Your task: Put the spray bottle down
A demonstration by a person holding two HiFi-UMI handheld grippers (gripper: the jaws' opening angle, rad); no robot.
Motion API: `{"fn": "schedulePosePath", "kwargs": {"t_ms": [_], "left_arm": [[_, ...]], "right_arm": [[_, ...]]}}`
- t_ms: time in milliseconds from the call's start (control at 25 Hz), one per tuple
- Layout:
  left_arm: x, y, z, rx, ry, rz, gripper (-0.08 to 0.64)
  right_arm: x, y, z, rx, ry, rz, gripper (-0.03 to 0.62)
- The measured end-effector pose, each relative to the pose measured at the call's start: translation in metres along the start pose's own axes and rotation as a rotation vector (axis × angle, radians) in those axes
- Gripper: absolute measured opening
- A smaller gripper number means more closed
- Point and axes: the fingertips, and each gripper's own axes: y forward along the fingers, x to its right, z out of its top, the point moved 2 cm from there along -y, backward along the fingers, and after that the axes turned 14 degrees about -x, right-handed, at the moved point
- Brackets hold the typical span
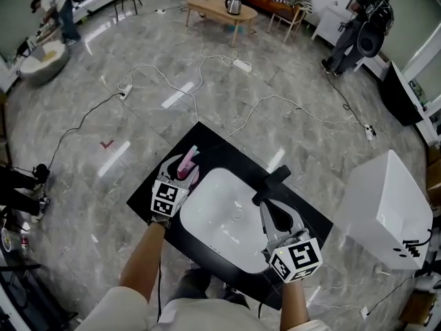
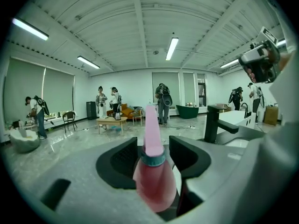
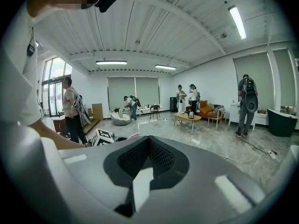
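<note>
Spray bottle, pink translucent plastic with a tapered nozzle and a grey collar (image 2: 154, 176): it stands upright between the jaws of the left gripper (image 2: 153, 155), nozzle toward the ceiling in the left gripper view. We see a thin gap on each side of the collar, so we read the jaws as parted, pads off the plastic. In the head view the bottle sits left of centre, on the left margin of the flat black countertop (image 1: 207, 140), just beside the white oval basin (image 1: 220, 192). We cannot tell whether its base bears fully on the counter, because the gripper covers it.

Right gripper (image 3: 148, 148): jaws together, nothing between them. It hangs at lower right in the head view, by the black faucet (image 1: 277, 178), well apart from the bottle.

Key relation: the bottle lies dead ahead of the left gripper, inside its mouth. Its long axis is vertical and crosswise to the line the gripper points along. The left hand is nearer by far.

Our judgement: the set-down looks nearly done. What is left is a straight pull back along the gripper's own line, toward the bottom of the head view. The risk as we see it is a pad brushing the wide belly and tipping the tall bottle toward the basin.
</note>
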Motion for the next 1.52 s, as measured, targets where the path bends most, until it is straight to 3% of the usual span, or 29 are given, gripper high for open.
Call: {"fn": "schedulePosePath", "kwargs": {"t_ms": [680,840,1240,1520], "left_arm": [[0.002,-0.059,-0.022,-0.005,-0.01,0.085,0.245],[0.011,-0.09,-0.018,0.003,0.009,0.125,0.177],[0.055,-0.172,0.031,0.089,0.056,0.216,0.021],[0.094,-0.222,0.058,0.144,0.064,0.241,-0.002]], "right_arm": [[-0.002,-0.019,0.01,0.061,-0.044,0.055,0.008],[-0.011,-0.025,0.012,0.078,-0.062,0.084,0.008],[-0.029,-0.057,0.016,0.091,-0.105,0.128,0.008],[-0.036,-0.086,0.021,0.111,-0.145,0.135,0.008]]}}
